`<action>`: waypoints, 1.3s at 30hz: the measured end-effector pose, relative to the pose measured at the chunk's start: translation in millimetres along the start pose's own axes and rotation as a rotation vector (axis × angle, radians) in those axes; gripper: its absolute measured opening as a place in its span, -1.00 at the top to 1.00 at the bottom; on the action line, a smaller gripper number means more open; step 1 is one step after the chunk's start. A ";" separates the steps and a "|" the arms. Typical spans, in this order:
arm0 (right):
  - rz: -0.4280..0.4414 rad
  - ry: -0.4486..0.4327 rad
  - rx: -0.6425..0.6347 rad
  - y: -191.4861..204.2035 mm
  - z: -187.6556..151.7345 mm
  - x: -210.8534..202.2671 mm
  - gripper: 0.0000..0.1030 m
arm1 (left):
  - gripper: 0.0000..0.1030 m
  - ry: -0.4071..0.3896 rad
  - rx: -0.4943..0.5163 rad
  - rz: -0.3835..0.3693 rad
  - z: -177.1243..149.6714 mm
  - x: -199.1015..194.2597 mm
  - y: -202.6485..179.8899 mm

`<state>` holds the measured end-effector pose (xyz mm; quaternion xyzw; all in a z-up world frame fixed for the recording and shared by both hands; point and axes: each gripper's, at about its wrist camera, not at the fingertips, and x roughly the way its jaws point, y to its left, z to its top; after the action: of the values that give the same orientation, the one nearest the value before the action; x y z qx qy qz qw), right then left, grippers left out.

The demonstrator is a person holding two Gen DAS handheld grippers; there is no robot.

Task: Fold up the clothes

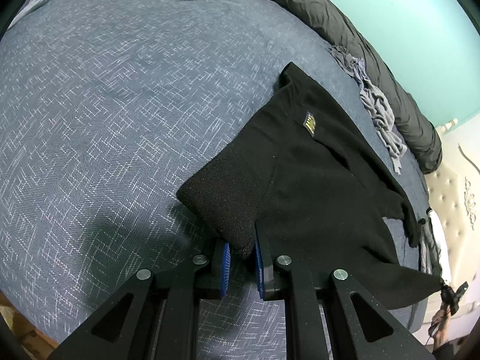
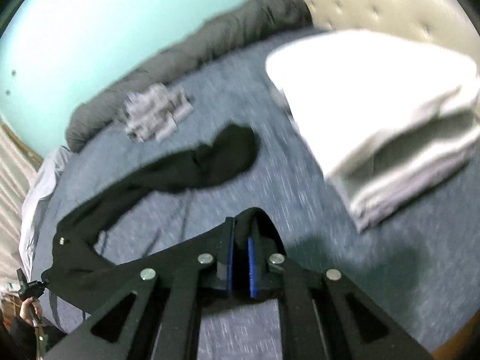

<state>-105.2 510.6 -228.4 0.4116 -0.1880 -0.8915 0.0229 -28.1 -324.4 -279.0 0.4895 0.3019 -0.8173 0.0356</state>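
The left gripper (image 1: 242, 250) reaches forward low over the bed (image 1: 120, 105), its blue-padded fingers (image 1: 225, 259) closed onto the ribbed hem corner of a black sweater (image 1: 315, 174). The fabric fills the narrow gap between the pads, so the grip is a pinch on cloth. From that corner the sweater spreads away to the right across the blue patterned bedcover, with a small gold label (image 1: 309, 123) showing on its upper face. Its far end stretches taut toward the right gripper, seen small at the right edge of the left wrist view.

In the right wrist view, which is blurred by motion, the right gripper (image 2: 240, 255) has its two fingers (image 2: 251, 265) pressed close together on another black edge of the same sweater (image 2: 210, 162), which bunches up between and over the tips. From there the garment runs left in a lifted band, hanging clear of the bedcover in the middle, toward the other gripper at the lower left, where a hand (image 2: 28, 307) grips its handle.

A folded white stack (image 2: 384, 114) lies on the bed to the right of the right gripper. A crumpled grey garment (image 1: 381, 111) lies beyond the sweater, beside a dark rolled duvet (image 1: 345, 39) along the turquoise wall (image 1: 390, 6).
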 end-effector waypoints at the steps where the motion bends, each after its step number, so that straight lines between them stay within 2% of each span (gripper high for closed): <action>1: 0.010 -0.022 -0.011 2.1 2.5 -5.0 0.87 | 0.72 0.000 0.000 0.000 0.2 -0.3 0.0; 8: 0.017 0.107 -0.047 -11.0 -55.0 15.4 0.87 | 0.72 0.005 0.002 0.000 -0.3 1.0 0.7; 13: 0.023 0.155 0.021 -41.5 -101.2 14.0 0.87 | 0.72 0.007 0.003 0.003 -0.8 1.6 0.7; 24: 0.040 0.238 0.056 -57.7 -108.9 14.0 0.85 | 0.72 0.007 0.004 0.011 -2.5 0.7 -1.2; 27: 0.045 0.258 0.067 -62.1 -110.4 13.7 0.68 | 0.72 0.009 0.005 0.012 -2.7 0.7 -1.5; 29: 0.071 0.228 0.097 -65.2 -100.6 9.7 0.38 | 0.72 0.010 0.005 0.012 -2.9 0.7 -1.6; 30: 0.082 0.214 0.111 -66.6 -95.6 8.0 0.32 | 0.72 0.010 0.005 0.012 -3.0 0.7 -1.7; 39: 0.077 0.255 0.181 -65.6 -62.4 34.2 0.28 | 0.72 0.013 0.003 0.018 -3.1 0.7 -1.9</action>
<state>-74.0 545.0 -313.3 0.5145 -0.2787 -0.8098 0.0435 -26.8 -321.0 -279.8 0.4974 0.2967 -0.8142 0.0404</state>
